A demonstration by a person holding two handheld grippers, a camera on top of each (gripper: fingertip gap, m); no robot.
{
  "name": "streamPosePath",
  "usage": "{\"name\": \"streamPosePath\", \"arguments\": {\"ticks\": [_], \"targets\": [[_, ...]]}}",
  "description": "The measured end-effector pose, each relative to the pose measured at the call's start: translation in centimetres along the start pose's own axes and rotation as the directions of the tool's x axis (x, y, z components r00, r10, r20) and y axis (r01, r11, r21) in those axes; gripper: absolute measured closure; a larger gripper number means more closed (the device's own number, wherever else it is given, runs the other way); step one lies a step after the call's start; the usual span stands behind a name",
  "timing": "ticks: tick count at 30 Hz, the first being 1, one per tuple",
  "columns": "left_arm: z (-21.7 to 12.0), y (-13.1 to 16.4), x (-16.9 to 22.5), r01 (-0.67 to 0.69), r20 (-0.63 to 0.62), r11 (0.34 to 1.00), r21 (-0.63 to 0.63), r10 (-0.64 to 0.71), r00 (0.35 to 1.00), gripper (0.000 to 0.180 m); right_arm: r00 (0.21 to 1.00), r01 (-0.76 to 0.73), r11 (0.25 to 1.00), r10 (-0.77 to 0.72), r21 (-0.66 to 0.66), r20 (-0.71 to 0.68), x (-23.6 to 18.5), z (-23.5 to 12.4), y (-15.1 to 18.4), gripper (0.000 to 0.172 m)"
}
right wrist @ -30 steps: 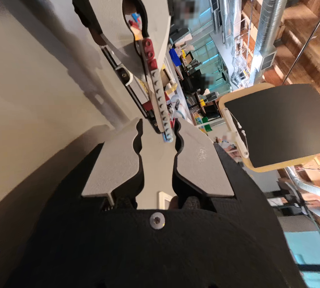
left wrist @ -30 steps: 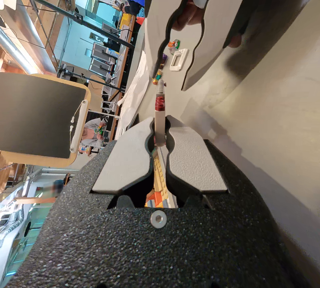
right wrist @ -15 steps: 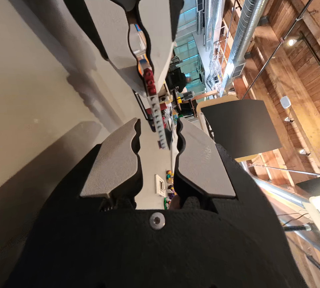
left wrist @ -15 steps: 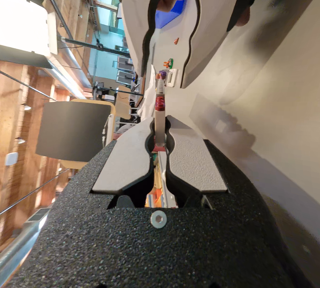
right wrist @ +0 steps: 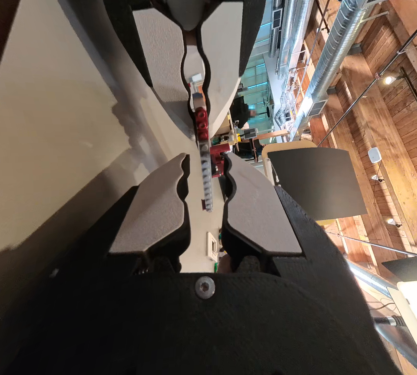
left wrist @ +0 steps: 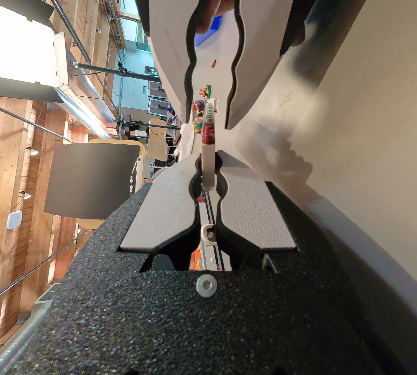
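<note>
The left hand-held gripper (left wrist: pixel 208 174) is closed on the smooth end of a long, thin grey plastic studded building plate (left wrist: pixel 208 168), its two pale pads (left wrist: pixel 171 195) pressing the plate's flat faces edge-on. A short dark red studded brick (left wrist: pixel 208 135) sits on the plate just beyond the left fingertips, and the rest of the grey plate runs on past it toward the other tool.

The right hand-held gripper (right wrist: pixel 206 183) stands open around the plate's free, studded end: in the right wrist view the grey strip (right wrist: pixel 206 179) lies between the right fingers (right wrist: pixel 162 197) with a visible gap on each side, so nothing is clamped there. A dark red brick assembly (right wrist: pixel 217 161) shows just behind the plate, near the right-side finger.

Both tools hover above a pale beige surface (left wrist: pixel 349 138). Beyond the plate, on that surface, lie small coloured toy pieces (left wrist: pixel 198 111) and a white rectangular frame piece (right wrist: pixel 212 249).

The plate looks light and stiff, though thin enough to flex or to snap off its red brick if levered. Its smooth faces may slip, so a hold across the flat faces, close to the red brick and not at the far tip, seems safest.
</note>
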State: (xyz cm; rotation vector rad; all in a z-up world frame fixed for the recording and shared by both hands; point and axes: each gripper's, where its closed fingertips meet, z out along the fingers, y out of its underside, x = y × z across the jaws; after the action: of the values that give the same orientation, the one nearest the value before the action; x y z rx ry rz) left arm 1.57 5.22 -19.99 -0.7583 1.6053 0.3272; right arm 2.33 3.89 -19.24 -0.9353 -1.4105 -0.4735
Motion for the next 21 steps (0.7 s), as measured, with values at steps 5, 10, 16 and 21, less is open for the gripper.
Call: {"name": "streamPosePath", "arguments": {"ticks": [5,10,16,21], "targets": [[0.14,-0.01,0.12,0.029,-0.019,1.0,0.006,-0.029,0.999,0.172,1.0,0.021,1.0,-0.021,0.014,-0.02,0.27,0.07,-0.15,0.154],[0.47,0.31,0.27,0.053,-0.038,0.999,-0.012,-0.054,0.998,0.172,0.999,0.033,0.999,-0.033,0.025,0.0,-0.1,0.28,-0.22,0.158],[0.58,0.45,0.32,0.059,-0.04,0.998,-0.022,-0.06,0.997,0.172,0.998,0.054,0.998,-0.054,0.044,0.01,-0.37,0.42,-0.56,0.162],[0.44,0.34,0.09,0.076,-0.035,0.997,-0.005,-0.076,0.996,0.172,0.998,0.069,0.997,-0.069,0.047,0.005,-0.2,0.2,-0.71,0.163]]}}
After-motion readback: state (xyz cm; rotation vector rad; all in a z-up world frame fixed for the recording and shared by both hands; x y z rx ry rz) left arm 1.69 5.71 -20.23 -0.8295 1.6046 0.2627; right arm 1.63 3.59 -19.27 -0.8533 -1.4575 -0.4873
